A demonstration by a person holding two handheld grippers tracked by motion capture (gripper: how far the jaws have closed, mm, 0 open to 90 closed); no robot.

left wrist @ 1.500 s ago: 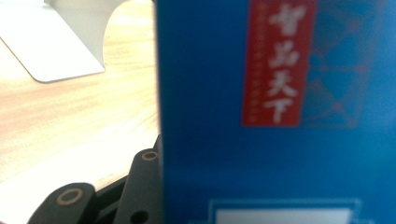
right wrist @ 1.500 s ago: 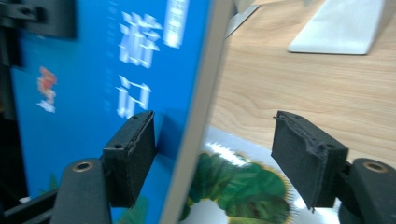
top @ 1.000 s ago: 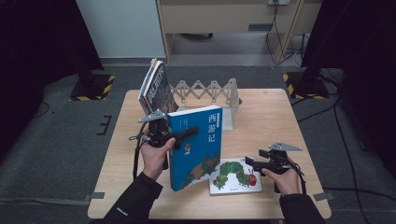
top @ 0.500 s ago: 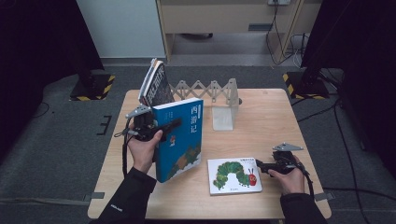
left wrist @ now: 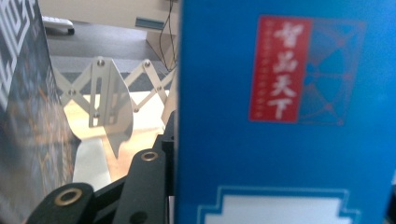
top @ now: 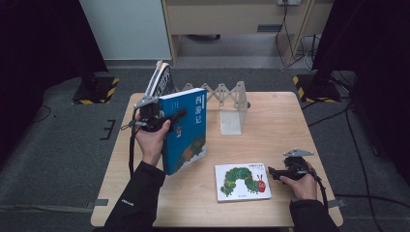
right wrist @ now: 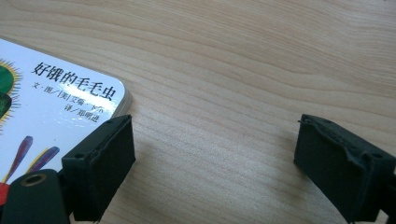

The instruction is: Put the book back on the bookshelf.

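Observation:
A tall blue book (top: 186,130) stands upright over the table's left half, and my left gripper (top: 170,119) is shut on its spine edge. In the left gripper view its cover (left wrist: 285,116) is close up, with one black finger (left wrist: 144,182) against it. A white caterpillar picture book (top: 241,181) lies flat near the front edge. My right gripper (top: 271,172) rests just right of it, open. Its jaws have just been opening, and between them (right wrist: 212,154) is bare wood. The book's corner (right wrist: 56,107) sits beside the left jaw.
A metal accordion book rack (top: 222,94) stands at the back of the wooden table (top: 285,125), with a dark book (top: 162,79) leaning at its left end. A pale bookend (top: 231,121) stands in front of it. In the left gripper view the rack (left wrist: 107,93) and the dark book (left wrist: 23,116) are close.
My left hand has carried the blue book left and back, towards the leaning dark book. My right gripper has drawn back to the right, off the caterpillar book, with its jaws wider.

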